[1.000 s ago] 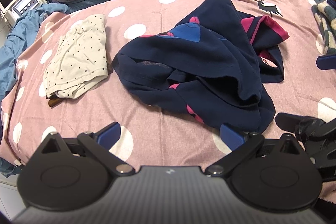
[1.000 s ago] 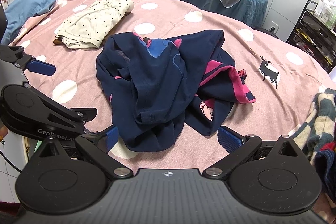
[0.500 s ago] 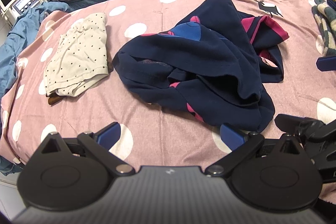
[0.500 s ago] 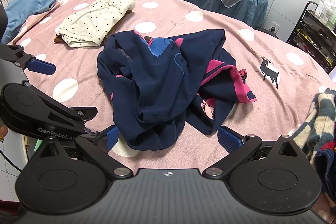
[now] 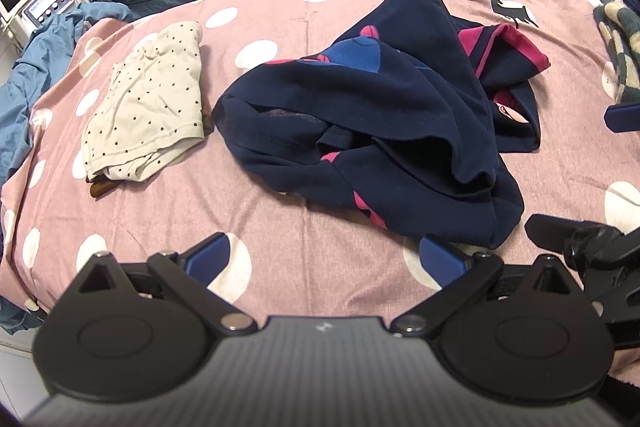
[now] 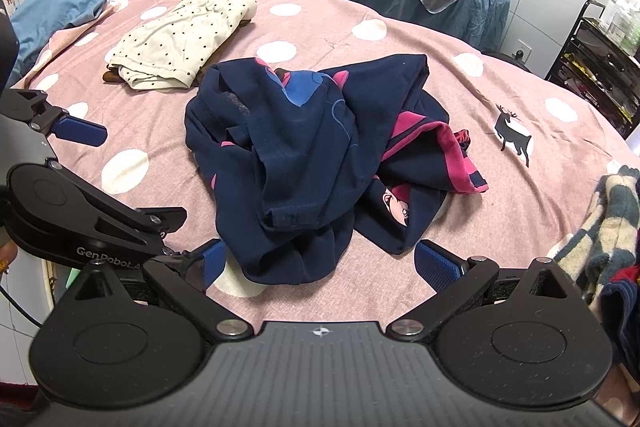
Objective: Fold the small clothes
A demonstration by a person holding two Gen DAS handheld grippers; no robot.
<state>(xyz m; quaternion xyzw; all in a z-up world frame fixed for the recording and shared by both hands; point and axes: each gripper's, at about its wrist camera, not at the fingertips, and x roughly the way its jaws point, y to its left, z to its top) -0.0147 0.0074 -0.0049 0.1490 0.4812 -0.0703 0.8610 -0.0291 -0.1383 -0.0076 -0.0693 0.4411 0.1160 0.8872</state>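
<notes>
Crumpled navy garment (image 5: 372, 131) heaped mid-bed, both claws spread wide and empty at its near edge.

Lies bunched on the pink spotted bedcover (image 5: 280, 227), right of a folded cream dotted garment (image 5: 148, 99) and well clear of the checked pile (image 6: 604, 223) at the far right. Looks soft, light and limp: likely to sag and slide over itself, never to hold a shape, so best lifted by two spread points. Pink-trimmed hem (image 6: 436, 151) showing on the right side, a stitched edge (image 6: 288, 219) drooping at the near side; either looks a fair place to pinch, thick folds less so. Left claw (image 5: 324, 259) just short of the near lump, touching nothing. Right claw (image 6: 320, 259) likewise parted, straddling the near fold, contact too close to call.
</notes>
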